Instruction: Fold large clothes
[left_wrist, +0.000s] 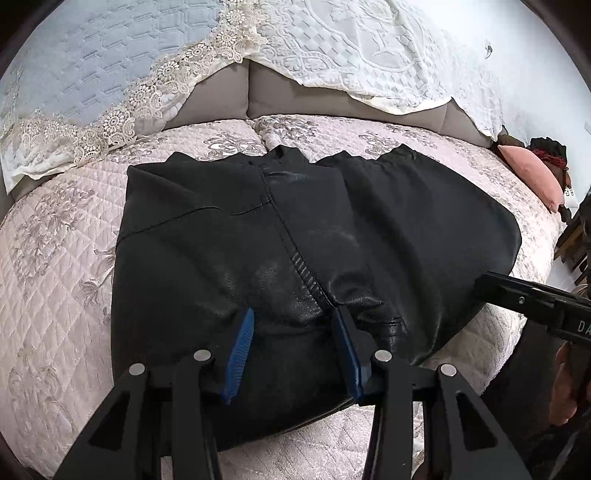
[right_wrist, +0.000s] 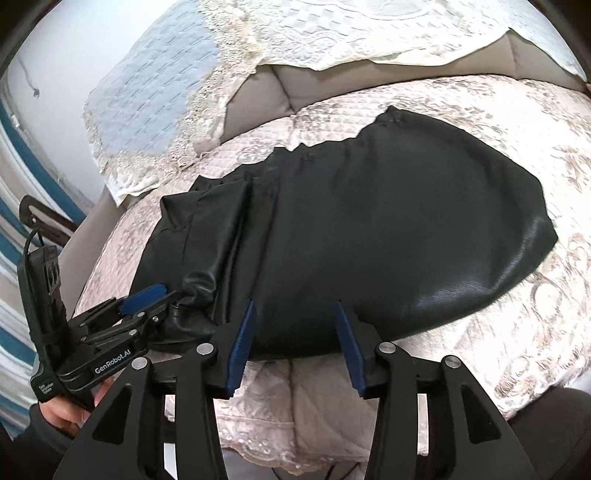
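A large black leather garment (left_wrist: 295, 240) lies spread on the quilted sofa seat (left_wrist: 55, 258); in the right wrist view it (right_wrist: 388, 229) fills the middle. My left gripper (left_wrist: 293, 321) is open, its blue pads over the garment's near edge beside a ribbed seam. It also shows in the right wrist view (right_wrist: 162, 299), its fingers against a bunched fold of leather. My right gripper (right_wrist: 295, 314) is open over the garment's near hem, holding nothing; its black body shows in the left wrist view (left_wrist: 535, 302).
White lace covers (left_wrist: 332, 48) and a pale blue quilt (left_wrist: 110, 48) drape the grey sofa back (left_wrist: 277, 96). A pink cushion (left_wrist: 532, 177) and dark items lie at the far right. The seat's front edge (right_wrist: 295, 424) runs below the grippers.
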